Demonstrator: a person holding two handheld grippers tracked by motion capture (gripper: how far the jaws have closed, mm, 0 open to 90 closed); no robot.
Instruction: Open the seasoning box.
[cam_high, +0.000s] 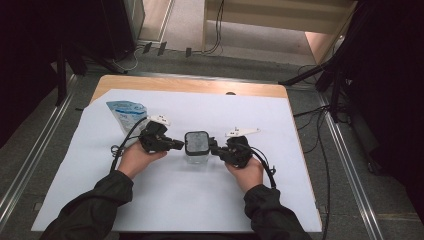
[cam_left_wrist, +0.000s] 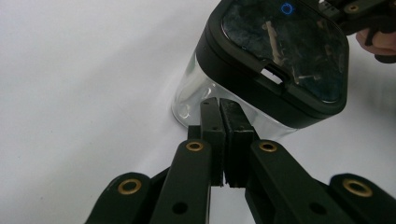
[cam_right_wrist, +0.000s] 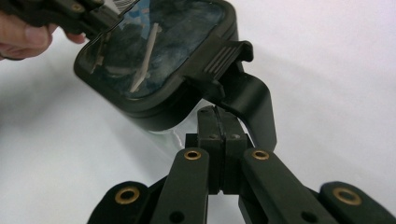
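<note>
Container, clear with black lid, mid-sheet: stands upright between my left gripper and right gripper, both pressed shut, empty, tips at its sides.

We count one clear container with a black lid, standing between our two hand-held grippers, the left gripper and the right gripper, each with its jaws pressed together. One blue-and-white pouch lies beyond the left gripper. One white sheet spreads beneath both grippers, over one wooden table.
</note>
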